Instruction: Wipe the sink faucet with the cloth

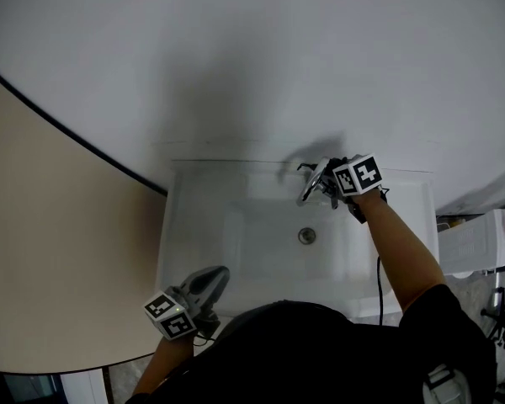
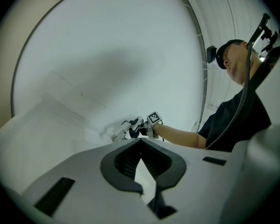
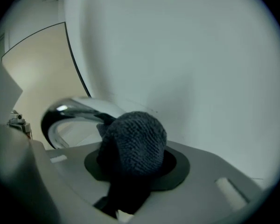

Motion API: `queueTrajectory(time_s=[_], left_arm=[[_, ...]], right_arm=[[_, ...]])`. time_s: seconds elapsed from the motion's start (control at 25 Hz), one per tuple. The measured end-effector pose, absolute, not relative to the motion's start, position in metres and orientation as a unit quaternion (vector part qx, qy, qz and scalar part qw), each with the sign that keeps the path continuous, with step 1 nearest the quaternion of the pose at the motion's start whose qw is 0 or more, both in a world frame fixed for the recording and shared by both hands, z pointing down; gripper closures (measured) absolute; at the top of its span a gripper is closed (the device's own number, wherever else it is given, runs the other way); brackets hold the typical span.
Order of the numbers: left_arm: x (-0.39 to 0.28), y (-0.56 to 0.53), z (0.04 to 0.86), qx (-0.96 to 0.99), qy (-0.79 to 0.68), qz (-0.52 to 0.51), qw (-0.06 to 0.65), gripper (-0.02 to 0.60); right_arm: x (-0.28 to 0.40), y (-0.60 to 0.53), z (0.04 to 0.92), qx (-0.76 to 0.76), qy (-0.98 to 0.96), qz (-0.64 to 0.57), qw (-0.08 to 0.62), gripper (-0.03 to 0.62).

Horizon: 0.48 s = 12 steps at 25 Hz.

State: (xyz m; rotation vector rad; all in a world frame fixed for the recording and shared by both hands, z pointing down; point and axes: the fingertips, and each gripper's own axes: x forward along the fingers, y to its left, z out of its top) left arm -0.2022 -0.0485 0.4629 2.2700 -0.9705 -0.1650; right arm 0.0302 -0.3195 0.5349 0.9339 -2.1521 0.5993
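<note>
Right gripper view shows my right hand-held gripper (image 3: 130,171) pinching a bunched dark grey terry cloth (image 3: 135,141). The wad bulges out past the jaws and lies against the rear of the curved chrome faucet (image 3: 67,110). In the head view, that faucet stands at the back edge of the white rectangular sink (image 1: 227,225), and the cloth-bearing gripper is right on it. My left hand-held gripper (image 1: 206,283) is well apart, by the sink's near left corner, its jaws pressed together on nothing. To wipe well, I judge I should pinch firmly so the wad cannot slip and press only lightly. I would then drag the cloth along the spout's arch towards its tip, rolling my wrist to cover the sides and underside.
</note>
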Motion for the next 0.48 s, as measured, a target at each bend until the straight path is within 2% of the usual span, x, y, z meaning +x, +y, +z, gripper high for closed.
queueTrajectory(time_s=[0.16,0.48], left_arm=[[-0.206,-0.052,0.466,0.868,-0.37,-0.06,0.325,0.581],[-0.198,-0.057,0.462,0.871,-0.361,-0.058,0.328,0.581]], right_arm=[[0.028,-0.322,0.519,0.366,-0.839,0.202,0.349,0.451],[0.026,-0.33,0.585,0.383,-0.811,0.194,0.398,0.448]])
